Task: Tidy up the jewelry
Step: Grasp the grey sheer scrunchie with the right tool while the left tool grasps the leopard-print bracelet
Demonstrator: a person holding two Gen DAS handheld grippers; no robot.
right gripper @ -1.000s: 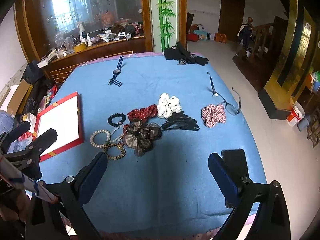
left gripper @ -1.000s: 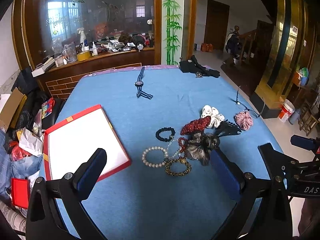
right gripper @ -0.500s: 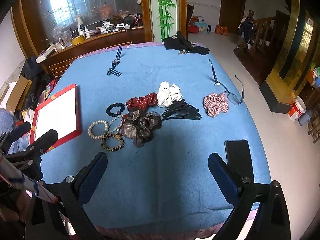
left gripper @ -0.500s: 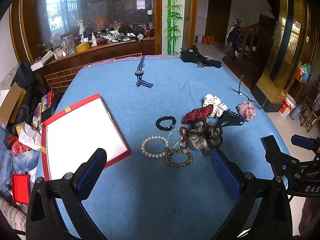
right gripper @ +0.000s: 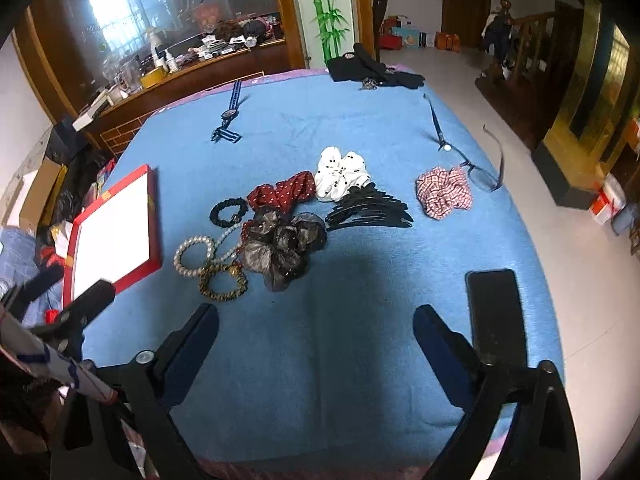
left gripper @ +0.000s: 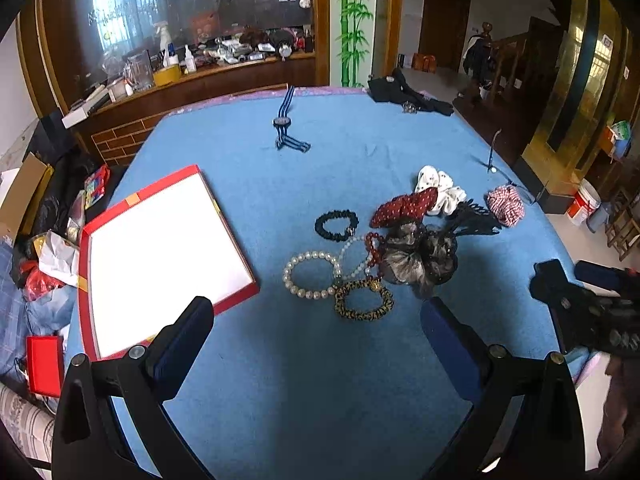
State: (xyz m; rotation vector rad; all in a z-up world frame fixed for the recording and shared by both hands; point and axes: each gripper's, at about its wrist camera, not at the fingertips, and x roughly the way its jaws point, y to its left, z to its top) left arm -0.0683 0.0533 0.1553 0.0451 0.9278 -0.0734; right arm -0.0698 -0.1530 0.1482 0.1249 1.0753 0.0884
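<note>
**Jewelry heaped mid-table, both grippers empty above the cloth**

While a blue cloth covers the whole table (left gripper: 320, 380), the next biggest thing on it is the red-rimmed tray (left gripper: 160, 248) with a bare white floor, lying at the left edge. A dark phone (right gripper: 496, 312) lies flat near the right edge, just beside the right gripper's outer finger.

To the right of the tray, apart from it, sits the tangled heap. A grey-black gauzy scrunchie (left gripper: 416, 260) is the bulkiest piece; a red dotted scrunchie (left gripper: 404, 208) and a white dotted scrunchie (left gripper: 440, 188) lie behind it, black hair clips (right gripper: 368, 210) fan out at its right, and a red checked scrunchie (right gripper: 444, 192) rests alone further right, touching a pair of glasses (right gripper: 476, 160). On the heap's tray side lie a pearl bracelet (left gripper: 312, 274), a leopard-print band (left gripper: 364, 300) touching it, a black band (left gripper: 336, 224), and a red bead string (left gripper: 374, 248) against the gauze. A striped watch (left gripper: 286, 124) lies far back, well apart.

The left gripper (left gripper: 316, 332) hangs over bare cloth with fingers spread wide, nothing between them. The right gripper (right gripper: 316, 340) has jaws closing, though wide apart, with only cloth between.
</note>
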